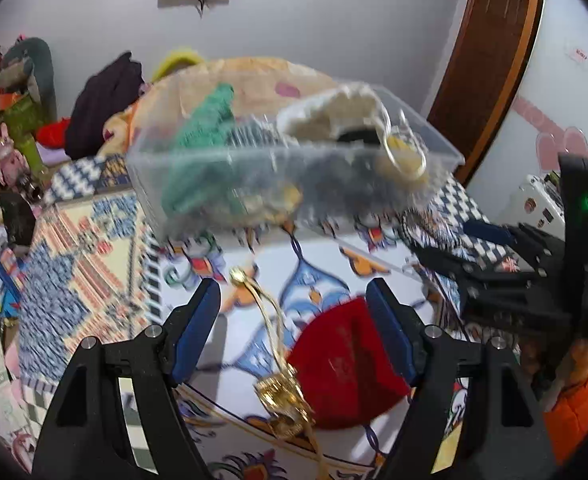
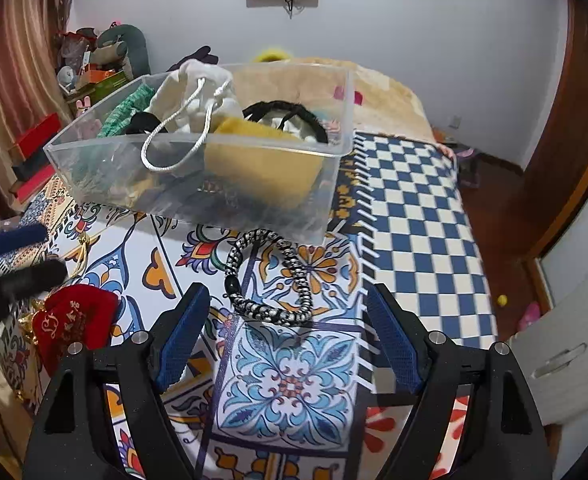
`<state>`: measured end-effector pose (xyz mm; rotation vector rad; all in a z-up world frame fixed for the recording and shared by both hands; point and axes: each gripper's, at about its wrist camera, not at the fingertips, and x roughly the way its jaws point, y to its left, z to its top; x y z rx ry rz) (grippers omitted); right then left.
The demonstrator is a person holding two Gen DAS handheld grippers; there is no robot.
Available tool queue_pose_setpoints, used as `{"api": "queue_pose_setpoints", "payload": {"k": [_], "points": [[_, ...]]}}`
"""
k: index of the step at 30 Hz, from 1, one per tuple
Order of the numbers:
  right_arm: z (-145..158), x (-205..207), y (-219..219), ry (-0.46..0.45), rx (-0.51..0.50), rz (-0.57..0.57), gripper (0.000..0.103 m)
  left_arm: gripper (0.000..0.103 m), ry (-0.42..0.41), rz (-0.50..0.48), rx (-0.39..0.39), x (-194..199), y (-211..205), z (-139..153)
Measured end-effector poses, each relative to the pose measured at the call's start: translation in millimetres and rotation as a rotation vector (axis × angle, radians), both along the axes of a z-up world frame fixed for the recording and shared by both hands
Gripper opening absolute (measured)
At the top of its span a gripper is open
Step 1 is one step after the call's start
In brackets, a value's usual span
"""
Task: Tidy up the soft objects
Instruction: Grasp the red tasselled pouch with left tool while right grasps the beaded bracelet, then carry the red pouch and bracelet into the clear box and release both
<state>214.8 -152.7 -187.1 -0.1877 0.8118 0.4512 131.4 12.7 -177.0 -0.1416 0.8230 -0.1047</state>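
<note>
The left gripper (image 1: 294,320) has its blue-padded fingers (image 1: 198,328) spread apart over a red drawstring pouch (image 1: 349,364) with gold cords (image 1: 278,344), which lies on the patterned bed cover (image 1: 94,240), the pouch just inside the right finger. The right gripper (image 2: 286,336) is likewise wide apart and empty, above a black-and-white braided hair band (image 2: 270,276) lying just in front of the clear plastic bin (image 2: 198,200). That bin holds a white drawstring bag (image 2: 194,96), a green knit piece (image 2: 126,112), a yellow cloth (image 2: 262,156) and a black band (image 2: 286,110)
</note>
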Motion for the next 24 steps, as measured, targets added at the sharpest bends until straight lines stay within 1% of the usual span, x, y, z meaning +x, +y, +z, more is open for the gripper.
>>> {"api": "queue_pose_setpoints", "payload": {"k": [2, 4, 6, 7, 8, 9, 10, 11, 12, 14, 15, 16, 17, 18, 19, 24], "points": [[-2.6, 2.0, 2.2, 0.010, 0.001, 0.003, 0.076, 0.075, 0.025, -0.007, -0.013, -1.8, -2.6, -7.7], [-6.0, 1.1, 1.9, 0.017, 0.003, 0.008, 0.069, 0.075, 0.042, -0.023, -0.018, -3.6, -5.2, -13.8], [-5.0, -2.4, 1.9, 0.003, 0.009, 0.012, 0.063, 0.075, 0.060, -0.045, -0.039, -4.0, -5.4, -19.4], [-5.1, -6.0, -0.1, 0.003, 0.014, 0.018, 0.057, 0.075, 0.053, -0.045, -0.036, -5.6, -5.9, -20.3], [-4.5, -7.4, -0.3, 0.000, 0.017, 0.020, 0.050, 0.075, 0.048, -0.043, -0.016, -7.3, -7.5, -20.6], [-3.9, -8.6, -0.4, 0.000, 0.019, 0.022, 0.046, 0.075, 0.047, -0.045, -0.002, -8.0, -8.6, -21.1], [-3.4, -9.3, -0.5, 0.002, 0.025, 0.026, 0.040, 0.075, 0.041, -0.047, 0.009, -10.7, -9.8, -22.0], [-3.4, -9.3, 0.2, 0.005, 0.030, 0.029, 0.035, 0.074, 0.034, -0.049, 0.017, -13.6, -11.1, -22.7], [-3.5, -10.2, 0.4, 0.006, 0.033, 0.032, 0.032, 0.072, 0.025, -0.049, 0.027, -16.3, -12.7, -23.5], [-3.2, -13.8, 2.0, 0.000, 0.029, 0.038, 0.023, 0.060, 0.011, -0.053, 0.049, -17.9, -14.5, -26.2], [-3.0, -15.6, 2.8, -0.002, 0.026, 0.042, 0.020, 0.058, 0.006, -0.052, 0.057, -21.0, -14.8, -26.9], [-3.0, -18.5, 4.5, -0.003, 0.026, 0.048, 0.017, 0.052, 0.001, -0.050, 0.062, -23.1, -14.3, -27.2], [-2.5, -20.3, 5.0, -0.002, 0.026, 0.052, 0.015, 0.049, 0.000, -0.047, 0.064, -24.1, -12.3, -26.5], [-2.5, -21.1, 5.6, -0.001, 0.028, 0.054, 0.015, 0.040, -0.001, -0.047, 0.065, -26.0, -9.8, -25.4], [-2.0, -22.5, 5.2, 0.002, 0.038, 0.058, 0.014, 0.034, 0.000, -0.050, 0.064, -26.6, -7.4, -24.8], [5.3, -29.4, 3.6, -0.009, 0.065, 0.068, 0.014, 0.029, -0.013, -0.003, 0.059, -24.8, 10.1, -16.0]]}}
